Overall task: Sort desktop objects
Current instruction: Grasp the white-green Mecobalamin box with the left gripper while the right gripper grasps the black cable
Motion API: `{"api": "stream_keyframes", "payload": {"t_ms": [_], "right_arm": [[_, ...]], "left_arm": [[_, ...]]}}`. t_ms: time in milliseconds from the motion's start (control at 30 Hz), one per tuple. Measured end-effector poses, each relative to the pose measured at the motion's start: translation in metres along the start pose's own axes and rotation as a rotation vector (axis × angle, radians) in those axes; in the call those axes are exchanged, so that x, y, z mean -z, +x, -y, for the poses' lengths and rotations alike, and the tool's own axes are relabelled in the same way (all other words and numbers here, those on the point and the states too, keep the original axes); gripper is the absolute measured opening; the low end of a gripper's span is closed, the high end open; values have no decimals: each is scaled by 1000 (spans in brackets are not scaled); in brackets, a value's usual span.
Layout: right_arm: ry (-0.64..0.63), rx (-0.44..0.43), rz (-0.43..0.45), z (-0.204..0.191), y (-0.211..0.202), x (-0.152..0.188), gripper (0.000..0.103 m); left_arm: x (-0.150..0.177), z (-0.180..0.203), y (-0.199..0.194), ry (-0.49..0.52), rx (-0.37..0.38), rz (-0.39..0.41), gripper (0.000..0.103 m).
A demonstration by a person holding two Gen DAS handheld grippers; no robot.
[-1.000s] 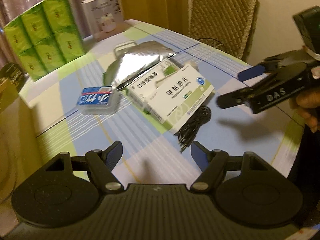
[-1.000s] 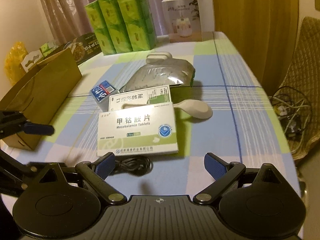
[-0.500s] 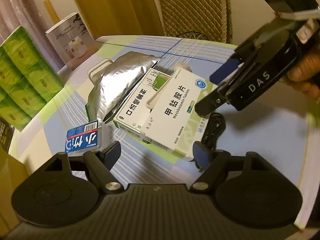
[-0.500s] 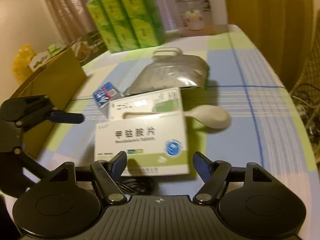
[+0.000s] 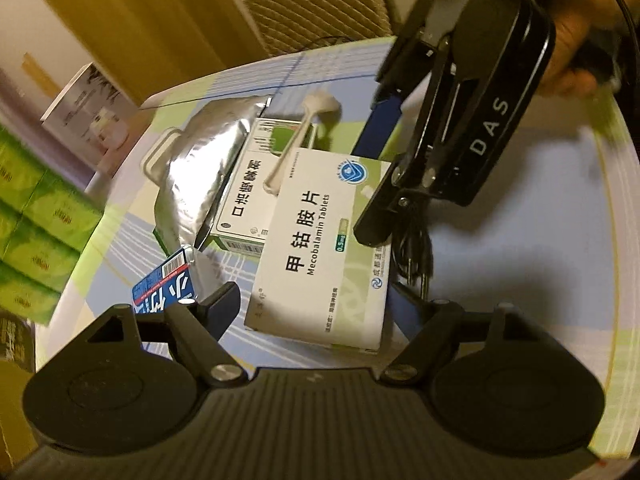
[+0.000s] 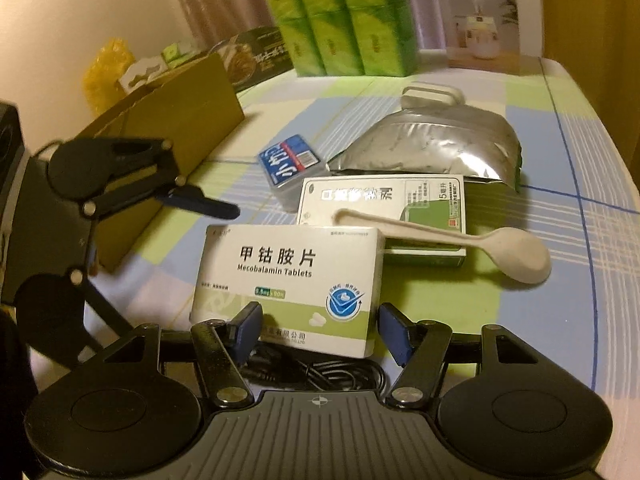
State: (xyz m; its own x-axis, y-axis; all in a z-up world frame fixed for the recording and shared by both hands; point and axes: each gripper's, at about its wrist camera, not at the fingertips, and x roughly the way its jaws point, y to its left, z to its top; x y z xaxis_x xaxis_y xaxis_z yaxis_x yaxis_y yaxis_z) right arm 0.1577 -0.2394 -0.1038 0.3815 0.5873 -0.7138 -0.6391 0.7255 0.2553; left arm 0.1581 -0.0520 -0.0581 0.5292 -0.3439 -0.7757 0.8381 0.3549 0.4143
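Observation:
A white and green Mecobalamin tablet box (image 6: 292, 284) lies on the checked tablecloth, over a coiled black cable (image 6: 320, 372). My right gripper (image 6: 320, 332) is open, its blue pads on either side of the box's near end. My left gripper (image 5: 320, 308) is open too, astride the other end of the same box (image 5: 324, 256). Behind lie a second medicine box (image 6: 384, 200) with a beige spoon (image 6: 516, 254) on it, a silver foil pouch (image 6: 432, 146) and a small blue box (image 6: 290, 160).
A brown cardboard box (image 6: 176, 120) stands at the table's left edge. Green tissue packs (image 6: 340, 16) and a white product box (image 6: 480, 16) stand at the back. A woven chair (image 5: 312, 0) is beyond the table. The left gripper (image 6: 200, 204) shows in the right view.
Both grippers have moved in and down toward the Mecobalamin box, and now their fingers flank it from opposite ends. The objects on the table have not moved.

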Motion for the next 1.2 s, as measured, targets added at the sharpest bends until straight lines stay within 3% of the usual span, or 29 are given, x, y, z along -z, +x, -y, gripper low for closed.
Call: {"api": "stream_keyframes", "payload": {"t_ms": [167,767,1200], "right_arm": [[-53,22,-20,-4,-4,4,62],[-270,46,-122,-20,-16,20,63],[-676,-4,-244,-35,11,19,62]], "left_arm": [[0,2,5,47,19,-23,73],[33,17,-39,-62,6,-112,69],[25,11,-26,-89,17,-96,74]]}}
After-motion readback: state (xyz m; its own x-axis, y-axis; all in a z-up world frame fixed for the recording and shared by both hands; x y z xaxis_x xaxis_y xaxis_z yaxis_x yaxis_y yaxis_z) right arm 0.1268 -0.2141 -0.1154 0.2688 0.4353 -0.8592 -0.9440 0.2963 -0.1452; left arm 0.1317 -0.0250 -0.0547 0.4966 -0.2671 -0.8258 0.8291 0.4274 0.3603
